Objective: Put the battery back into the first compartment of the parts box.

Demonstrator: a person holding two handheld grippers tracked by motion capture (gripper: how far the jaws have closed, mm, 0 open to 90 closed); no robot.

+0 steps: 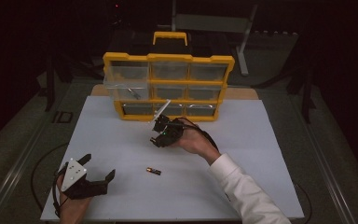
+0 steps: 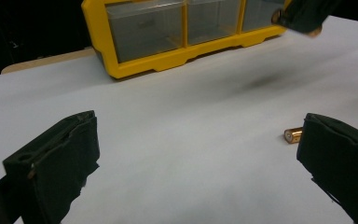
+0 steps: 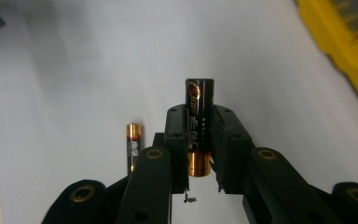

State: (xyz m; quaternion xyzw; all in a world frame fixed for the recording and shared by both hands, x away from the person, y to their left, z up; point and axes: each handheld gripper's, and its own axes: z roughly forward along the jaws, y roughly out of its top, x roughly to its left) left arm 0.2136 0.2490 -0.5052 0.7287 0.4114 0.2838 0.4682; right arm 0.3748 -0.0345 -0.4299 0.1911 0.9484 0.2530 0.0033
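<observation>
The right gripper (image 1: pixel 161 126) hangs above the white bench (image 1: pixel 261 154), just in front of the yellow drawer cabinet (image 1: pixel 168 59), with the person's right hand (image 1: pixel 193 140) behind it and a white sleeve (image 1: pixel 247 193) trailing toward the near edge. Its jaws are clamped on a black-and-copper battery (image 3: pixel 198 123): in the right gripper view the cell stands lengthwise between the two pads, its black end poking out past the tips and its copper end showing in the gap below them. A second battery (image 1: pixel 153 171) lies flat on the bench, well apart from the cabinet and between the two hands; the right gripper view shows it below and to the left of the held one, and the left gripper view catches its end just beside the right-hand jaw. The left gripper (image 1: pixel 98 169) sits low at the near left corner of the bench, held in the left hand (image 1: pixel 72 203), its grey three-cornered plate on top. Its jaws stand wide apart with bare bench surface between them. On the cabinet, one clear drawer (image 1: pixel 126 84) at the left of the middle row is pulled out forward of the others.
</observation>
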